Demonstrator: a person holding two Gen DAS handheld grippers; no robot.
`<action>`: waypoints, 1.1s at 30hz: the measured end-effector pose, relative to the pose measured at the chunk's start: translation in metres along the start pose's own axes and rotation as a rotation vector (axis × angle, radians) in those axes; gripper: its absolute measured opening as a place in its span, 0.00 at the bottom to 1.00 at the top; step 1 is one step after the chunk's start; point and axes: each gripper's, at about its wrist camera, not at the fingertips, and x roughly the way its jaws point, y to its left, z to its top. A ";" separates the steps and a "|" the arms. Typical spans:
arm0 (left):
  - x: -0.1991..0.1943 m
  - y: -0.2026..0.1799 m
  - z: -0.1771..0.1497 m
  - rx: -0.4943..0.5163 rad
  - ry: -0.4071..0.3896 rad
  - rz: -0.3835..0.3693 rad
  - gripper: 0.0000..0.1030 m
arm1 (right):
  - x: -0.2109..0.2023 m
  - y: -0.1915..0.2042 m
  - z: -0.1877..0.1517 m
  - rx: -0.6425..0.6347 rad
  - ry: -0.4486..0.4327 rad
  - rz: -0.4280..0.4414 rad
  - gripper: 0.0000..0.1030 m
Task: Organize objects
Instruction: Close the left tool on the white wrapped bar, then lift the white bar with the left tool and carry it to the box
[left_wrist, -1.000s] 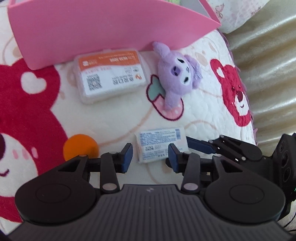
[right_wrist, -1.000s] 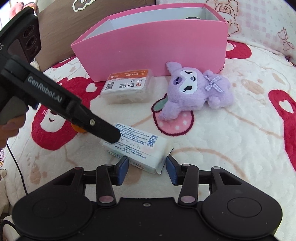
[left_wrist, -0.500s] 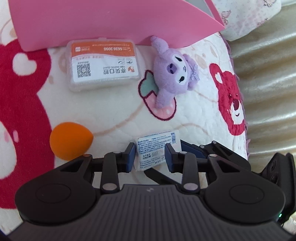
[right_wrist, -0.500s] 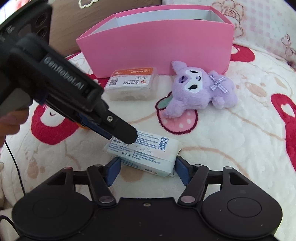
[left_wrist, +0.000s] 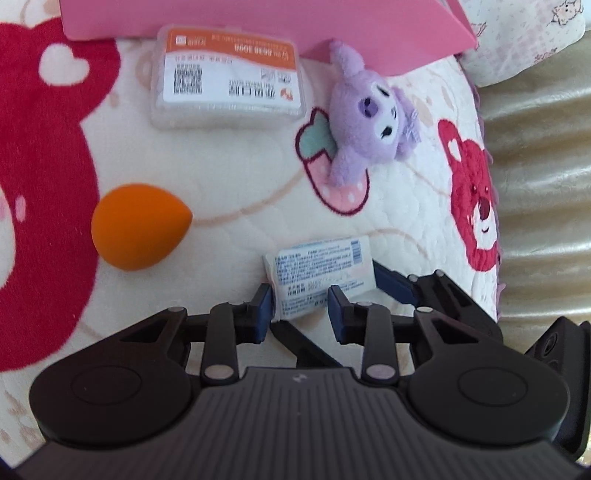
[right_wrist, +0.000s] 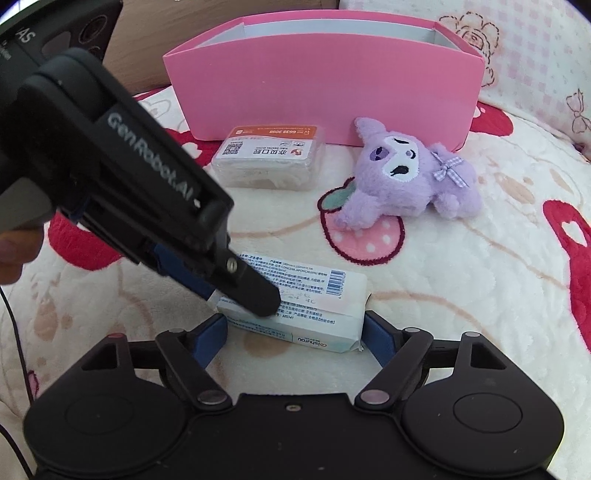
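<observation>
White tissue pack (right_wrist: 295, 306) is being pinched at one end by the left gripper (left_wrist: 300, 308), well in front of the pink box (right_wrist: 325, 85). The right gripper (right_wrist: 295, 332) has just been spread wider, its jaws flanking the pack, released.

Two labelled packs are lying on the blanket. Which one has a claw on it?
The white tissue pack nearest the cameras: the left claw is shut on its end. The orange-labelled clear box lies untouched against the pink box.
</observation>
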 end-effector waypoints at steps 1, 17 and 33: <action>0.000 -0.001 -0.001 0.004 -0.006 0.005 0.29 | 0.000 0.001 -0.001 -0.007 -0.002 -0.007 0.81; -0.010 -0.006 0.003 0.079 -0.075 0.047 0.29 | -0.002 -0.002 0.004 -0.007 -0.006 -0.001 0.79; -0.029 -0.020 -0.016 0.107 -0.118 0.053 0.28 | -0.019 0.006 0.012 -0.002 0.016 0.029 0.78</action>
